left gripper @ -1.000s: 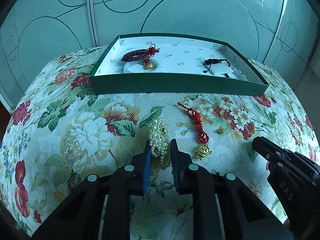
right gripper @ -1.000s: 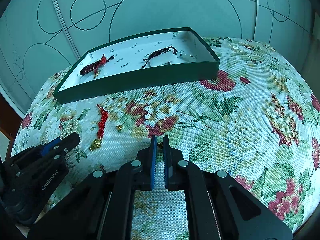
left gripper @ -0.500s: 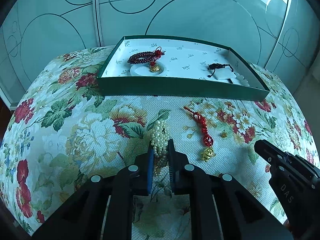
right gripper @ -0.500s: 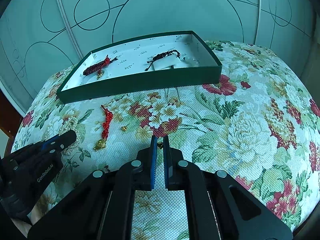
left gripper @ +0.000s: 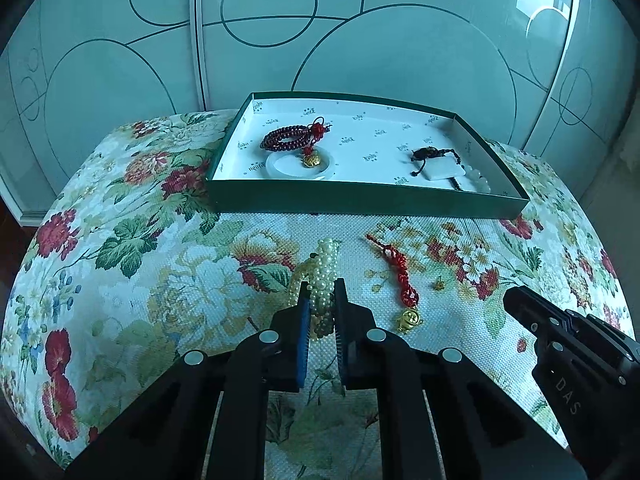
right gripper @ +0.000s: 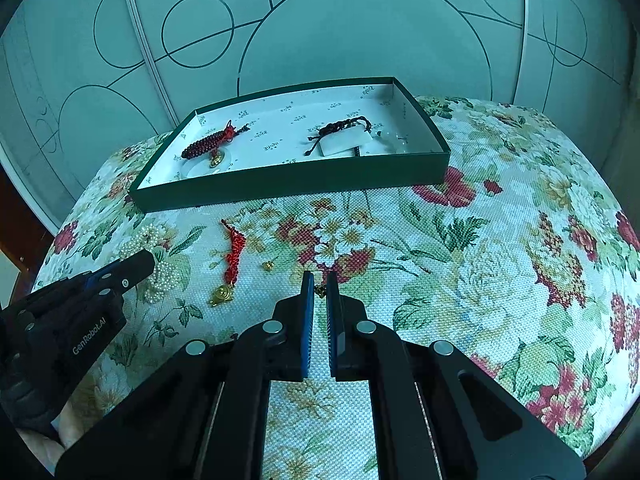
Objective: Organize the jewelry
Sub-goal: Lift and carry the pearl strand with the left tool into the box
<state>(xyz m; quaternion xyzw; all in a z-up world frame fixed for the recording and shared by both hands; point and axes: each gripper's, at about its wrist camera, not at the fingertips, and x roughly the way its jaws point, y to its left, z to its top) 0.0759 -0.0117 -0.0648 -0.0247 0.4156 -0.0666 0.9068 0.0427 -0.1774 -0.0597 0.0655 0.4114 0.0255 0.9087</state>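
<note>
Left claw [left gripper: 322, 300] now closed on knobbly pearl bracelet [left gripper: 325, 276]

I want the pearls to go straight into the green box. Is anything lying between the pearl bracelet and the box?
Only the box's near wall, which it must clear. The cloth between is bare; the red knot charm lies off to the right. The left gripper grips the pearl bracelet.

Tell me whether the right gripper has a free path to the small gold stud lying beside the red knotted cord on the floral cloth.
Probably yes: the small gold stud lies on bare cloth left of the shut right gripper, nothing between them.
</note>
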